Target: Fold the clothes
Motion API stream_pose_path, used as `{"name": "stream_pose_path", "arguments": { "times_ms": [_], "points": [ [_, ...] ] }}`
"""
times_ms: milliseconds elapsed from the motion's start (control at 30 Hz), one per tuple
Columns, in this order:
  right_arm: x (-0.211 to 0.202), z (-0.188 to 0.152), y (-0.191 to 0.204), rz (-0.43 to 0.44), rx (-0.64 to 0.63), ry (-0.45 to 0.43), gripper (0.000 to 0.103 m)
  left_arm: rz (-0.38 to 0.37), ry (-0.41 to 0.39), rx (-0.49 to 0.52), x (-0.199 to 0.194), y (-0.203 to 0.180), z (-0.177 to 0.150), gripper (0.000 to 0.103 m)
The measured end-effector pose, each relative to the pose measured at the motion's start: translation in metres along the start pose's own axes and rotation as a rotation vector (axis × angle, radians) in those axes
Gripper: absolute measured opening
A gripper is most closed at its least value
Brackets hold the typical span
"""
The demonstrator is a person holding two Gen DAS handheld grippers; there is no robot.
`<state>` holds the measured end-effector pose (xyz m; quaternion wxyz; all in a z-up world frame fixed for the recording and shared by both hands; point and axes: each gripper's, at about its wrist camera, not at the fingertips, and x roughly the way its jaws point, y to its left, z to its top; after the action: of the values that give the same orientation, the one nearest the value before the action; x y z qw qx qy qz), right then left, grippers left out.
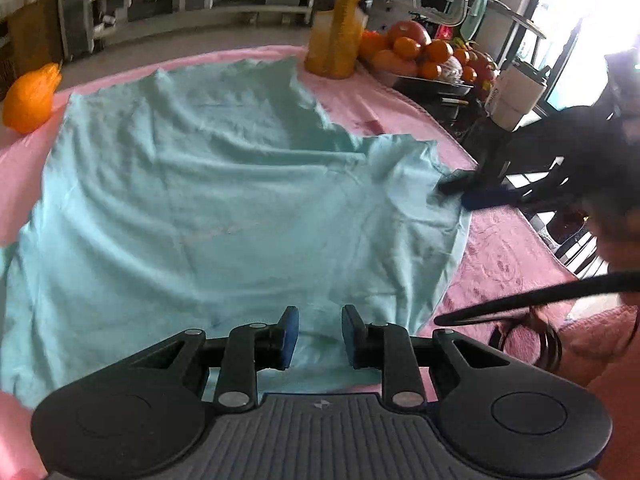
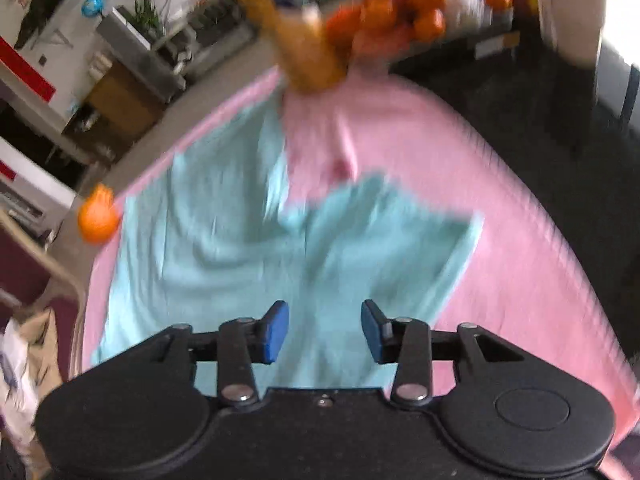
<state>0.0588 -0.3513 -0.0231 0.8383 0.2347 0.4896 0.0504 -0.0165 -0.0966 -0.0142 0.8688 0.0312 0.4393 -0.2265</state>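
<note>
A light teal T-shirt (image 1: 208,200) lies spread and wrinkled on the pink tablecloth (image 1: 504,256). My left gripper (image 1: 319,336) is open and empty, low over the shirt's near edge. My right gripper (image 2: 325,332) is open and empty above the shirt (image 2: 248,256) near its right sleeve (image 2: 400,232); that view is motion-blurred. In the left wrist view the right gripper (image 1: 472,192) appears as a dark blurred shape at the shirt's right sleeve edge (image 1: 412,160).
A yellow-orange wrapped bottle (image 1: 340,28) stands at the table's far edge, beside a tray of oranges and other fruit (image 1: 424,56). An orange bag (image 1: 30,98) sits at far left. A white cup (image 1: 516,96) and dark chairs are at right.
</note>
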Motion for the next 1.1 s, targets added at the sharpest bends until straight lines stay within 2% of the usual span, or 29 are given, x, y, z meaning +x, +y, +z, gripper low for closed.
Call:
{"name": "stream_pose_path", "arguments": {
  "times_ms": [67,133,200,267,333,367,400,467,567,633,667,733,800,867,967,1100],
  "points": [
    [0.012,-0.012,0.008,0.009,-0.033,0.034,0.016,-0.003,-0.008,0.045,0.014,-0.014,-0.001,0.023],
    [0.028,-0.019,0.019,-0.007,-0.094,0.062,0.015,-0.016,0.002,0.084,0.024,-0.025,-0.008,0.023],
    [0.036,-0.025,0.025,-0.088,-0.171,0.107,0.016,-0.015,0.057,0.133,0.030,-0.035,-0.017,0.024],
    [0.036,-0.033,0.026,-0.158,-0.216,0.125,0.010,0.022,0.071,0.206,0.022,-0.044,-0.025,0.024],
    [0.026,-0.038,0.021,-0.195,-0.194,0.138,0.009,0.031,0.095,0.180,0.008,-0.037,-0.025,0.025],
    [0.021,-0.040,0.020,-0.201,-0.183,0.136,0.010,0.030,0.105,0.157,0.000,-0.031,-0.025,0.031],
    [0.015,-0.040,0.020,-0.201,-0.172,0.131,0.014,0.034,0.109,0.133,-0.009,-0.024,-0.024,0.032],
    [-0.004,-0.036,0.026,-0.133,-0.148,0.082,0.014,0.083,0.060,0.077,-0.037,0.001,-0.017,0.032],
    [-0.044,-0.015,0.056,-0.017,-0.159,-0.044,0.015,0.150,-0.014,-0.026,-0.083,0.046,-0.008,0.034],
    [-0.067,-0.003,0.080,0.069,-0.184,-0.116,0.022,0.196,-0.054,-0.109,-0.110,0.083,-0.005,0.036],
    [-0.076,0.003,0.091,0.114,-0.196,-0.147,0.029,0.223,-0.069,-0.150,-0.121,0.101,-0.003,0.039],
    [-0.086,0.016,0.112,0.201,-0.215,-0.195,0.035,0.290,-0.084,-0.233,-0.134,0.142,-0.001,0.039],
    [-0.081,0.022,0.128,0.285,-0.225,-0.219,0.041,0.330,-0.080,-0.325,-0.138,0.180,-0.001,0.039],
    [-0.061,0.026,0.142,0.347,-0.236,-0.225,0.042,0.340,-0.069,-0.416,-0.131,0.213,-0.004,0.039],
    [-0.016,0.027,0.145,0.365,-0.253,-0.174,0.043,0.339,-0.057,-0.510,-0.106,0.247,-0.007,0.039],
    [0.032,0.021,0.130,0.349,-0.223,-0.103,0.043,0.306,-0.022,-0.574,-0.077,0.268,-0.006,0.044]
  ]
}}
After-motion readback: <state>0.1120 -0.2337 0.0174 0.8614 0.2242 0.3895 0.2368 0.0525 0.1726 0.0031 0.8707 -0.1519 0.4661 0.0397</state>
